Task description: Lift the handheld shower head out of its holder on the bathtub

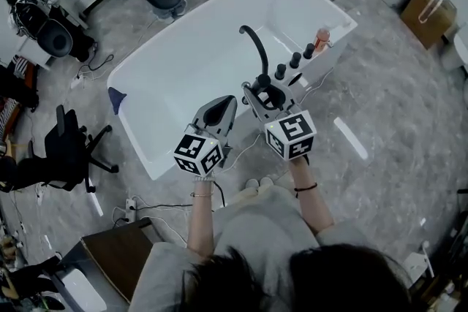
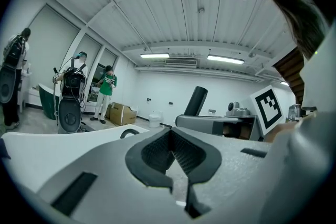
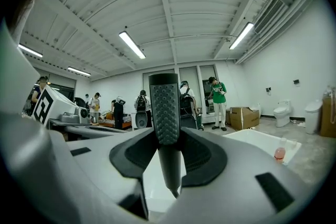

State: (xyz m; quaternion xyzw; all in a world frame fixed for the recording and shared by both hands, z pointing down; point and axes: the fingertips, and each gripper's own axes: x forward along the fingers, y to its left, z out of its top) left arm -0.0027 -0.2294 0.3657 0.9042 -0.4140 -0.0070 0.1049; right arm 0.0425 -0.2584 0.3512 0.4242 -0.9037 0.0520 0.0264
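Both gripper views are bright and evenly lit for me. The ceiling tube lights (image 3: 132, 45) clip to white with mild glare. The head view is dimmer and flat, with only soft shadows on the floor (image 1: 395, 106). The white bathtub (image 1: 205, 55) is its brightest patch. All three views show heavy fisheye bending and dark corners. The nearest foreground is soft and the background sharp.

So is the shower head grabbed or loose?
Grabbed: in the right gripper view the shower head stands upright, its bumpy black handle pinched between the two jaws of the right gripper.
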